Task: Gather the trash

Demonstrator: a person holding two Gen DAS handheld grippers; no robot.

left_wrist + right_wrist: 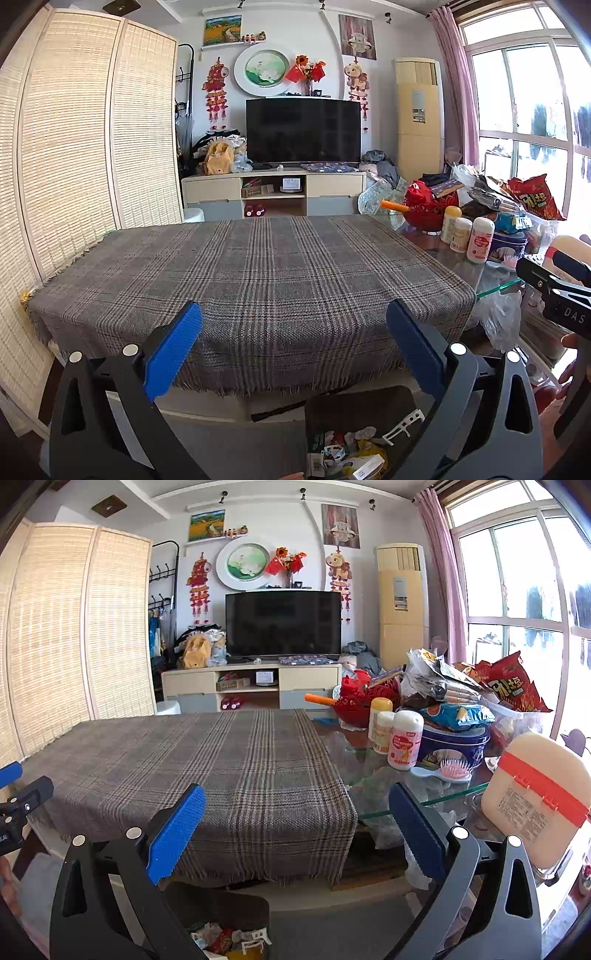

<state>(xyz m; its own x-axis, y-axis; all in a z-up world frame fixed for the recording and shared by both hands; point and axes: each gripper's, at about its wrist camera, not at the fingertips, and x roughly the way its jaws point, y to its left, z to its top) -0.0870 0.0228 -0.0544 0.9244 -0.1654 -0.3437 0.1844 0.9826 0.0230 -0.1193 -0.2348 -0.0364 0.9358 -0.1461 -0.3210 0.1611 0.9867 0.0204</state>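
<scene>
A brown trash bin [354,410] stands on the floor below the table's near edge, holding crumpled paper, wrappers and a white plastic piece [402,424]. It also shows in the right wrist view [236,912]. My left gripper [295,350] is open and empty, held above the bin in front of the plaid tablecloth [251,280]. My right gripper [299,834] is open and empty over the cloth's right corner [258,775]. The right gripper's body shows at the right edge of the left wrist view [561,295].
The glass table's right part holds white bottles [404,738], a blue tin [458,738], a pink hairbrush [454,770], a red basket [365,698] and snack bags [509,683]. A cream box with a red band [535,801] is near right. A TV stand [273,192] is behind.
</scene>
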